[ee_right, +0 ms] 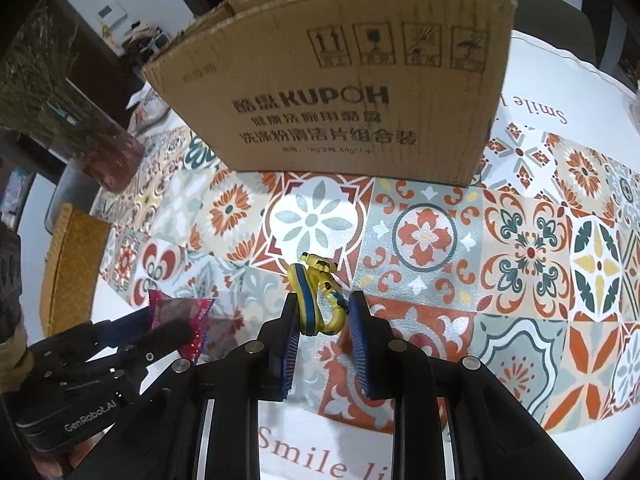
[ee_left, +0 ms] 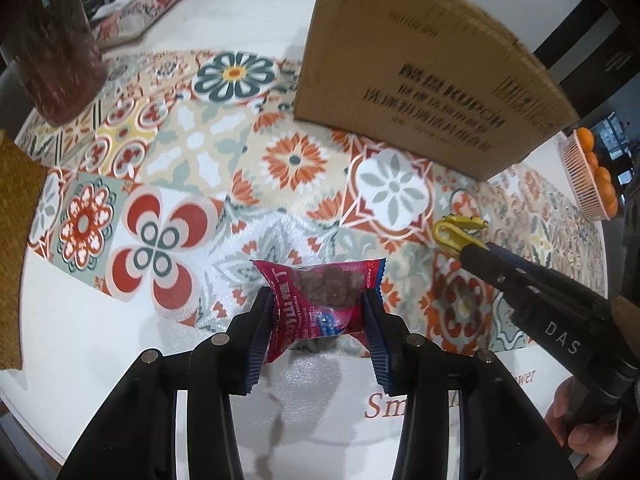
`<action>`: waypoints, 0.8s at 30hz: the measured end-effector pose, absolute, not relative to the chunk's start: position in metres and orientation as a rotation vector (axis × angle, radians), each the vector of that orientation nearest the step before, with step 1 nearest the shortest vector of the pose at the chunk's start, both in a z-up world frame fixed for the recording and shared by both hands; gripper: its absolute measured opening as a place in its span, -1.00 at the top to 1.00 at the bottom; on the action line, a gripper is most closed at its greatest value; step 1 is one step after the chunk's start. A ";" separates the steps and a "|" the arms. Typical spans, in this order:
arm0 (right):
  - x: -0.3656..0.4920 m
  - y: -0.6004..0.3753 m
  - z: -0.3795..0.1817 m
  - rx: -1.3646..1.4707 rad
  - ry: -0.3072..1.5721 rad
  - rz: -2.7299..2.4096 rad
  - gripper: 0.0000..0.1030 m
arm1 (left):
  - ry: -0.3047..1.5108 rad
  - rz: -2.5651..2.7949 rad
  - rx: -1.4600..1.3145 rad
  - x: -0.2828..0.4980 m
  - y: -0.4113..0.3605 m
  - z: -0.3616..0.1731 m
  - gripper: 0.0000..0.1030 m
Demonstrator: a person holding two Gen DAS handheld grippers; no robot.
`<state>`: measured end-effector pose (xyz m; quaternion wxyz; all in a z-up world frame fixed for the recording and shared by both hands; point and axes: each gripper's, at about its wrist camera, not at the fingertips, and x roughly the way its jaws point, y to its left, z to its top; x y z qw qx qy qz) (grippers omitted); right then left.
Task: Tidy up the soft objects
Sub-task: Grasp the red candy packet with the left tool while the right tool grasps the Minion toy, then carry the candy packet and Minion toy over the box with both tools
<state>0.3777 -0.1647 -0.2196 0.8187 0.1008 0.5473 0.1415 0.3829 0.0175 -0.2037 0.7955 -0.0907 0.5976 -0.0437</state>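
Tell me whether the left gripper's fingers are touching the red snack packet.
Touching. The left wrist view shows the left gripper with both fingers pressed against the sides of the red snack packet, which is pinched between them.

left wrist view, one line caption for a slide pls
Left gripper pinches a red snack packet above the patterned tablecloth, cardboard box ahead.

Table (ee_right: 532,80): white top under a cloth (ee_right: 440,240) I see printed with floral tiles in orange, grey-green and yellow, its white border lettered "Smile". Resting on it: cardboard box (ee_right: 348,92), upright at the far side, printed "KUPOH"; woven mat (ee_right: 68,264) at the left edge; dark red vase (ee_left: 60,52), far left; patterned tissue cover (ee_left: 144,8) at the far edge; pink basket (ee_left: 580,176) of oranges (ee_left: 604,184), right edge.
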 end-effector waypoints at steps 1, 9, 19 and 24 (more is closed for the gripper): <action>0.377 -0.167 -0.216 0.226 1.156 0.296 0.50 | 1.273 -0.097 -0.192 0.383 0.017 -0.199 0.16; 0.368 -0.176 -0.183 0.266 1.064 0.263 0.50 | 1.173 -0.129 -0.157 0.387 0.006 -0.167 0.16; 0.360 -0.181 -0.138 0.287 0.941 0.238 0.50 | 1.053 -0.186 -0.120 0.389 0.001 -0.124 0.17; 0.354 -0.181 -0.121 0.305 0.893 0.235 0.50 | 1.003 -0.216 -0.109 0.389 -0.001 -0.104 0.17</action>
